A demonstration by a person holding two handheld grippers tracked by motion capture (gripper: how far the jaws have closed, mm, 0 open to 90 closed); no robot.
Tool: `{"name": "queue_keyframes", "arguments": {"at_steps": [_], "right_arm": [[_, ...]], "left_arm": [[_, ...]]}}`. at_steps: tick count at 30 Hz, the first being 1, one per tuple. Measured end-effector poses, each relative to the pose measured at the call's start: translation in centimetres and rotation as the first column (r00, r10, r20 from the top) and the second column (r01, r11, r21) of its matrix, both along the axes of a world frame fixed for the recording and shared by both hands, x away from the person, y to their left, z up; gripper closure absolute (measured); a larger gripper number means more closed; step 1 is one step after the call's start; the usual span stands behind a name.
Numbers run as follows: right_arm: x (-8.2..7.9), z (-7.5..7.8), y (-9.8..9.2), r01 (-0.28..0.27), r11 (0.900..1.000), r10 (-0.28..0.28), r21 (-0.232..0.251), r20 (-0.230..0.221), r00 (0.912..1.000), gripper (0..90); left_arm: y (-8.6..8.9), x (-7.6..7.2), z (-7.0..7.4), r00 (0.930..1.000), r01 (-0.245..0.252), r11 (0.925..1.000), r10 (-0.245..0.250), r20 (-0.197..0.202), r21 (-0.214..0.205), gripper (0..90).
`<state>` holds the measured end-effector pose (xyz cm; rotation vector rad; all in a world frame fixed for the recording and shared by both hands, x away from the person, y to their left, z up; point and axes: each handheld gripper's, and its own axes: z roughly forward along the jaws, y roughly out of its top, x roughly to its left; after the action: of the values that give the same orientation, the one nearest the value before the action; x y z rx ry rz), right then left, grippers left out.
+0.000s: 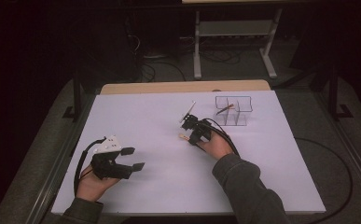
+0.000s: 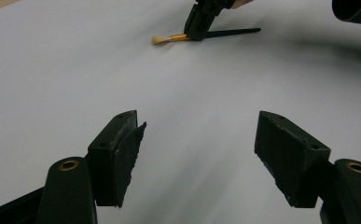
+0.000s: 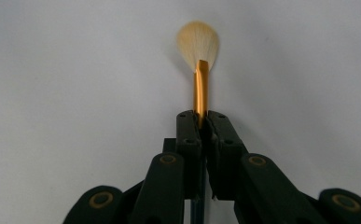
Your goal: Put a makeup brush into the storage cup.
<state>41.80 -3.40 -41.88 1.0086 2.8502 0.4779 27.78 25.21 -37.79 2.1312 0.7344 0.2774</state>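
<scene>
Right gripper (image 3: pixel 200 122) is clamping the gold-ferruled, pale-bristled makeup brush (image 3: pixel 199 70) low over the white table (image 1: pixel 141 121), centre frame, presumably readying it for the clear divided organizer (image 1: pixel 234 111), while left gripper (image 1: pixel 134 158) is idling open lower left.

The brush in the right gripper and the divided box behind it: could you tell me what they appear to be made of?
Brush: pale soft bristles, natural or synthetic unclear; a glossy gold collar, probably metal by its sheen; a dark handle. Right gripper is shut on the collar. Divided box: clear, likely acrylic, since the table shows through its walls.
</scene>
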Motion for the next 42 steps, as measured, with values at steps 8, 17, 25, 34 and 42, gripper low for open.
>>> {"name": "queue_keyframes", "arguments": {"at_steps": [8,17,25,34,42], "right_arm": [[-0.2,-0.1,0.2,-0.013,0.9997,0.013,-0.019,0.014,0.9998,82.1],[-0.7,-0.1,0.7,-0.052,0.9966,0.056,-0.064,0.063,0.9964,83.0],[-0.6,0.5,-0.3,-0.052,0.9986,0.051,0.013,0.045,0.9977,83.6],[-2.0,3.1,-2.1,-0.086,0.9836,0.078,0.158,0.061,0.9951,83.6],[-3.3,4.4,-3.2,-0.122,0.9665,0.107,0.226,0.076,0.9913,83.6]], "left_arm": [[0.0,0.0,0.1,1.0000,0.001,1.0000,-0.001,0.005,0.000,30.3],[0.1,0.1,0.0,1.0000,-0.003,1.0000,0.003,0.003,-0.002,30.4],[0.2,0.1,0.0,1.0000,-0.007,0.9999,0.007,-0.003,-0.007,30.6],[-0.3,0.1,-0.1,0.9998,0.010,0.9998,-0.010,-0.014,-0.016,31.8],[-1.3,0.2,0.0,0.9988,0.040,0.9990,-0.041,-0.026,-0.017,33.1]]}}
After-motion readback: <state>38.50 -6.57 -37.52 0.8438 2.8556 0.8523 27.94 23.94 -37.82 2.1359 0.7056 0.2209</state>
